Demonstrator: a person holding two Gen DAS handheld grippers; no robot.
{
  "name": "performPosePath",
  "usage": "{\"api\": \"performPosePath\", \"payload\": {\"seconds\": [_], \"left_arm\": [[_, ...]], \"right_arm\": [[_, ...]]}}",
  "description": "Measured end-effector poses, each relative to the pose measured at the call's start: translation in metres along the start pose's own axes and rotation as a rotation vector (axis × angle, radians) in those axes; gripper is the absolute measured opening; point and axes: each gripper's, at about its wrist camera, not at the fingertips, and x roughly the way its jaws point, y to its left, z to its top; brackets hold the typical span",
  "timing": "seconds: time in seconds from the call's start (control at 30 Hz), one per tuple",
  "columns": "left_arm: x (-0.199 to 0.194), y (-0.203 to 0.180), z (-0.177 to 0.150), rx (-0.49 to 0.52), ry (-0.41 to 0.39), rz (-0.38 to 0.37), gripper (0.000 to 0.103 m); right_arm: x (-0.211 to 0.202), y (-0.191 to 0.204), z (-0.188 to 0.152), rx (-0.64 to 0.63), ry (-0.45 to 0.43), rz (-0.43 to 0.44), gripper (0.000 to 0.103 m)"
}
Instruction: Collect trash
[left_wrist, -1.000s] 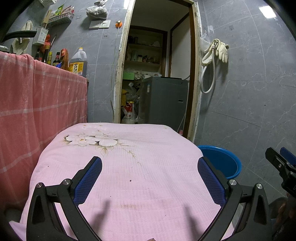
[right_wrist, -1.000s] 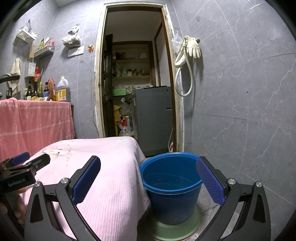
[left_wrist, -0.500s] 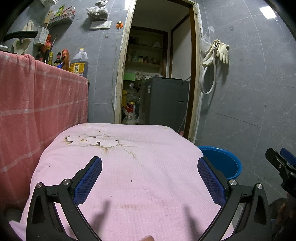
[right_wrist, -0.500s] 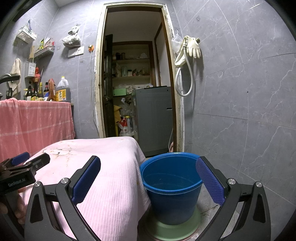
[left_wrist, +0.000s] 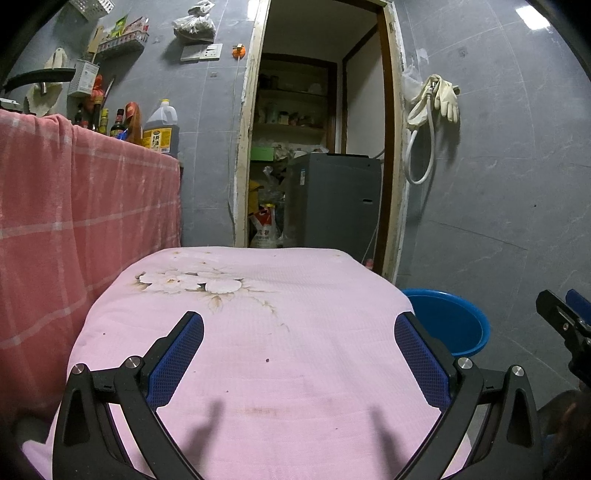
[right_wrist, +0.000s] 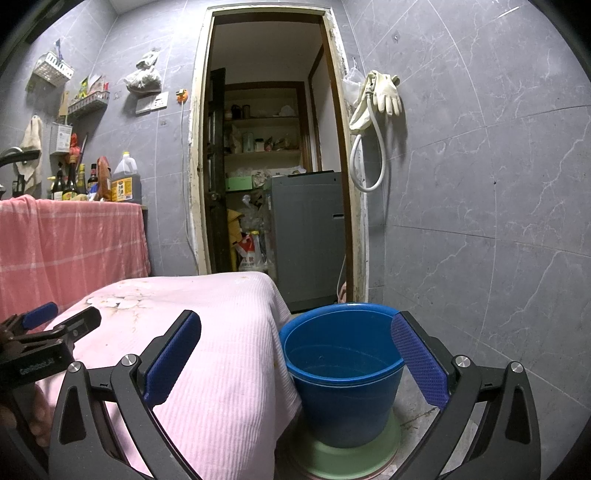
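My left gripper (left_wrist: 297, 354) hangs open over a table draped in a pink flowered cloth (left_wrist: 258, 332), nothing between its blue pads. The right gripper (right_wrist: 295, 354) is open too, low at the table's right side, aimed at a blue bucket (right_wrist: 341, 373) standing on a green base (right_wrist: 351, 458) on the floor. The bucket (left_wrist: 448, 321) also shows past the table's right edge in the left wrist view. No loose trash is visible on the cloth, only small dark specks (left_wrist: 266, 360) and stains. Each gripper appears at the edge of the other's view.
A counter under a pink checked cloth (left_wrist: 74, 221) with bottles and an oil jug (left_wrist: 160, 127) stands at the left. An open doorway (left_wrist: 317, 147) with a grey appliance (left_wrist: 332, 199) and bags lies behind the table. Grey tiled wall with hanging gloves (left_wrist: 443, 98) on the right.
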Motion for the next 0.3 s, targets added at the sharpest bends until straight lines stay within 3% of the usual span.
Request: {"api": "performPosePath", "payload": {"seconds": [0.3], "left_arm": [[0.0006,-0.0008,0.0001,-0.001,0.000,0.001,0.101]], "right_arm": [[-0.0002,0.0006,-0.0003,0.000,-0.001,0.000,0.103]]}}
